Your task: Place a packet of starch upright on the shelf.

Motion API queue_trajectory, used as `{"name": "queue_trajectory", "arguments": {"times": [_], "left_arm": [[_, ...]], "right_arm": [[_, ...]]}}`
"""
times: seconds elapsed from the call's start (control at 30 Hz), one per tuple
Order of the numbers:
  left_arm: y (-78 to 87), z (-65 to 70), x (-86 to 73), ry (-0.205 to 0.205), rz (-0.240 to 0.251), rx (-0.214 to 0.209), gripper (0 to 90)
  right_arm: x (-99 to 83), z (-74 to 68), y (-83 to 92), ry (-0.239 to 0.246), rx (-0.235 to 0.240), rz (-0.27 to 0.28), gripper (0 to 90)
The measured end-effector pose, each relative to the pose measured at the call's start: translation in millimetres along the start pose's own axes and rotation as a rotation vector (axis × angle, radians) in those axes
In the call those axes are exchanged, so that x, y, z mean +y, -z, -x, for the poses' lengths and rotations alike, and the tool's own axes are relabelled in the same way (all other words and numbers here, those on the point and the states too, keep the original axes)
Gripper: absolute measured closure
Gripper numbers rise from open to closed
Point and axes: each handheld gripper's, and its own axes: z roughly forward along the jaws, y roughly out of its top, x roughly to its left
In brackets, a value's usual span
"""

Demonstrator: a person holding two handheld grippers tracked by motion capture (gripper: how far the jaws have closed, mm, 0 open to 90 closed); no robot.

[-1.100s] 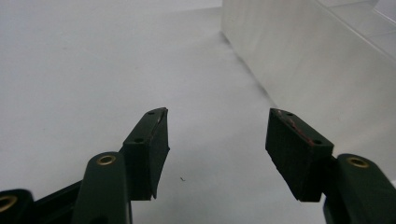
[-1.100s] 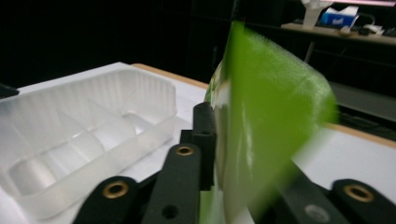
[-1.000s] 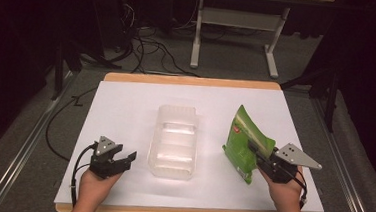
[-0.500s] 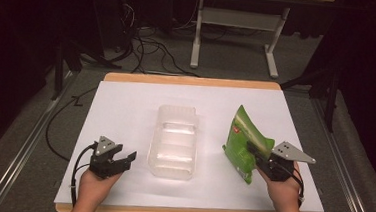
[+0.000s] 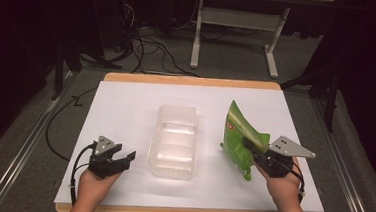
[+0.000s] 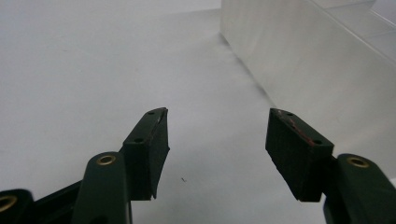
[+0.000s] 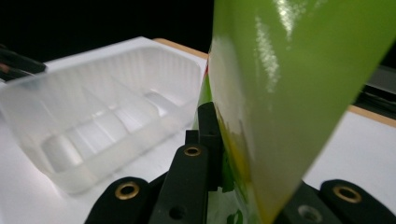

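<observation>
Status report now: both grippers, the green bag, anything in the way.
Right gripper just closed, shut on green bag. Left gripper open, holding nothing. Clear tray beside bag, apart.

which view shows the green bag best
The high view: the whole green bag stands tilted in the right gripper, beside the clear tray. The right gripper view shows just a close, blurred strip of it between the jaws.
</observation>
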Motion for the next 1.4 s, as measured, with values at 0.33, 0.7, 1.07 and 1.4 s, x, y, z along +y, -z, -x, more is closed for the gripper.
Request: {"name": "queue_trajectory", "arguments": {"times": [0.33, 0.7, 1.07, 1.4], "left_arm": [[3.4, -1.1, 0.3, 0.004, 0.018, 0.000, 39.8], [6.0, -2.6, -0.1, 0.009, 0.032, 0.003, 39.8], [5.7, -3.1, -0.5, 0.004, 0.027, 0.012, 39.6], [5.5, -2.4, -0.5, -0.002, 0.027, 0.011, 39.4]], "right_arm": [[33.9, -12.8, -14.5, 0.027, 0.120, 0.067, 90.0], [62.2, -20.5, -43.4, 0.049, 0.208, 0.105, 90.0], [82.1, -36.5, -75.8, 0.071, 0.294, 0.088, 90.0], [89.2, -48.3, -96.5, 0.077, 0.352, 0.085, 90.0]]}}
